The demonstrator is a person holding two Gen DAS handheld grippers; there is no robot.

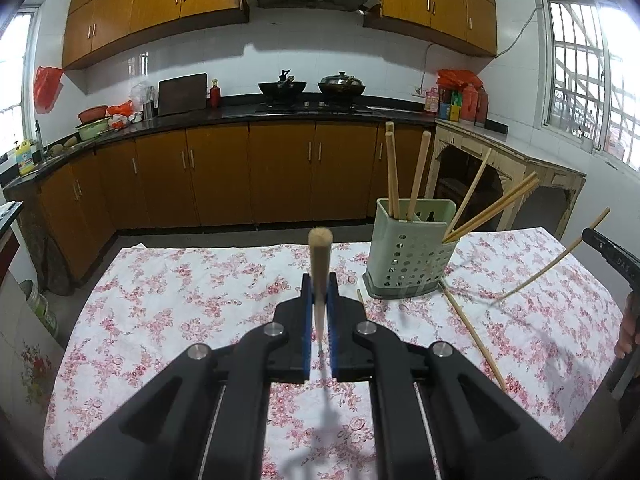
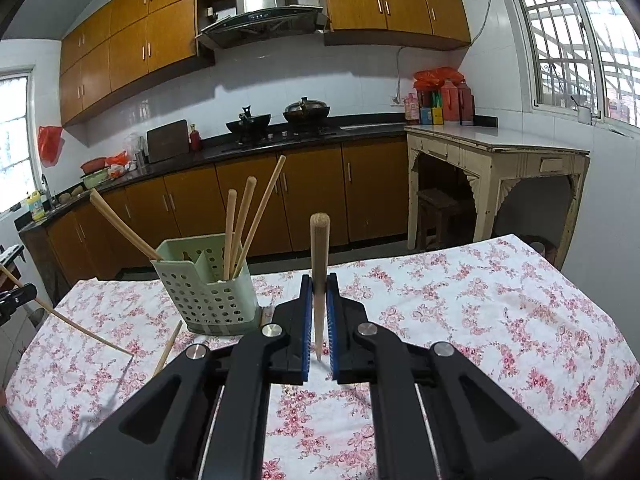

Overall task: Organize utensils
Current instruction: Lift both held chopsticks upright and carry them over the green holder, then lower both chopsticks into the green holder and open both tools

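The desk (image 1: pixel 168 304) is covered edge to edge by a white cloth (image 2: pixel 500 312) printed with small pink flowers. On the cloth stands a pale green perforated utensil holder (image 1: pixel 408 252), upright on a darker base, toward the far side of the desk. Just beside the holder's base a loose wooden chopstick (image 1: pixel 474 334) lies flat on the cloth, running from the base toward the near edge. A shorter stick end (image 1: pixel 361 297) shows close to the holder's other side.

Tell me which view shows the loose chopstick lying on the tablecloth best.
The left wrist view: the loose chopstick lies full length on the cloth right of the green holder. The right wrist view shows only a short stretch before the right gripper hides it.
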